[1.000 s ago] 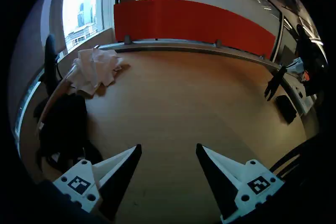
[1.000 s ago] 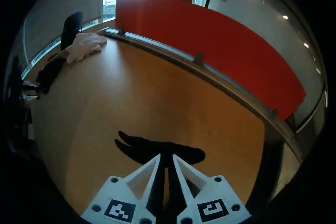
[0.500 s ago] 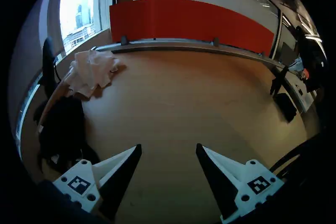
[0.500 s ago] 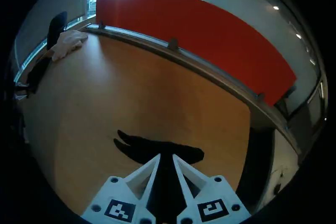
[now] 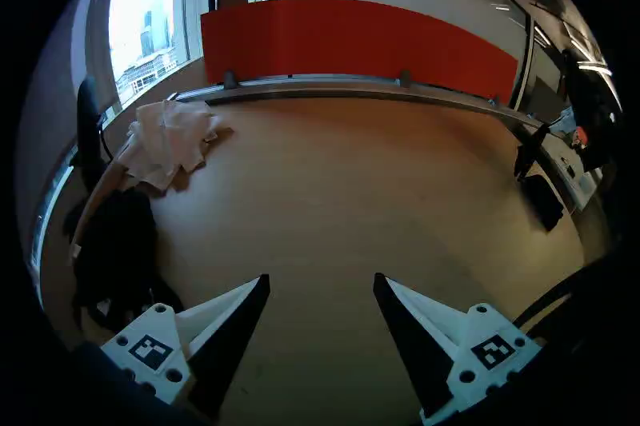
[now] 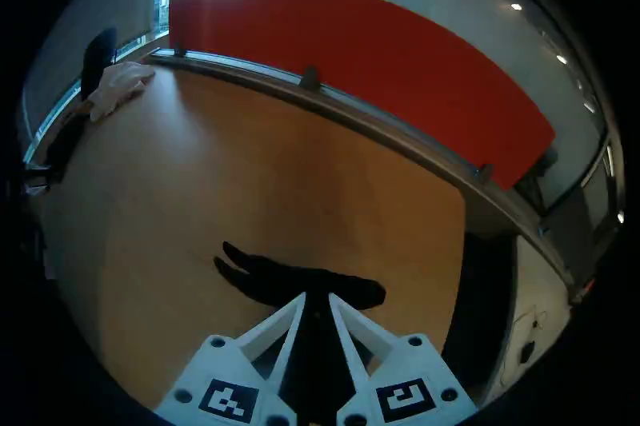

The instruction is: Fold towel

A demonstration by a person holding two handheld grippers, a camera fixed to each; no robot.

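Two grippers over a wooden counter [image 5: 344,178], one spread, one pinching.
On the left gripper [image 5: 320,277] the fingers stand wide apart, holding nothing; a crumpled white towel [image 5: 168,142] lies far ahead and left of them, a dark bundle [image 5: 120,242] nearer on that side. On the right gripper [image 6: 318,296] the fingers clamp a black cloth [image 6: 280,280] spreading just past their tips, with a red partition [image 6: 360,34] far ahead.
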